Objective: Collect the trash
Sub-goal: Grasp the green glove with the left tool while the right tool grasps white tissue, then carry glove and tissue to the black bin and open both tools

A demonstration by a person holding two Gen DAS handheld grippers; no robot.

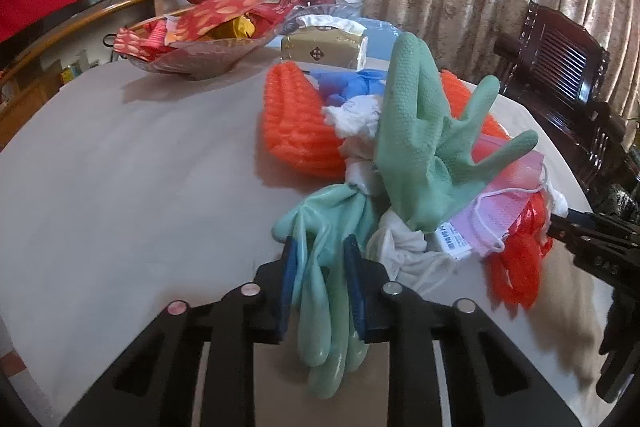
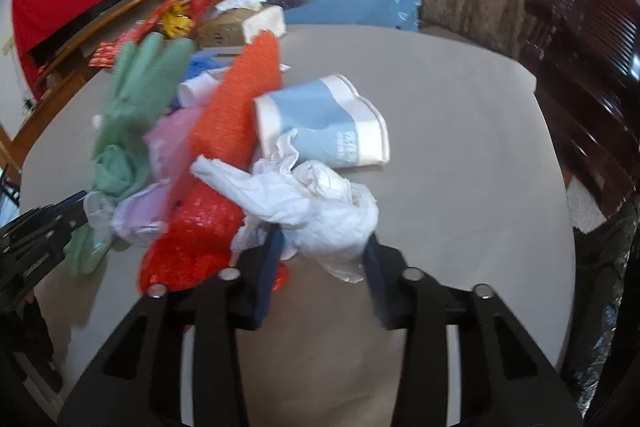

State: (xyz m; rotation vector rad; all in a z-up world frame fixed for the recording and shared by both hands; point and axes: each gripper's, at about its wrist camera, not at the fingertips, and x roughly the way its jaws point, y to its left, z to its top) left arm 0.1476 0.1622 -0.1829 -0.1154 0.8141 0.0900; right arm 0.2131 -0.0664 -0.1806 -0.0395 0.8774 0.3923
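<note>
A heap of trash lies on the beige table (image 1: 132,163): orange netting (image 1: 296,119), a green rubber glove (image 1: 424,135), a pink face mask (image 1: 504,203) and white crumpled tissues (image 1: 356,115). My left gripper (image 1: 322,255) is shut on the pale green glove's cuff (image 1: 320,291), which hangs between the fingers. In the right wrist view my right gripper (image 2: 322,247) is shut on a white crumpled tissue (image 2: 320,199), beside the orange netting (image 2: 224,155) and a flattened blue paper cup (image 2: 324,123). The right gripper also shows at the right edge of the left wrist view (image 1: 560,227).
A glass bowl of red snack wrappers (image 1: 192,35), a gold tissue box (image 1: 324,47) and a blue bag (image 2: 360,3) stand at the table's far side. A dark wooden chair (image 1: 560,67) is at the right, with curtains behind.
</note>
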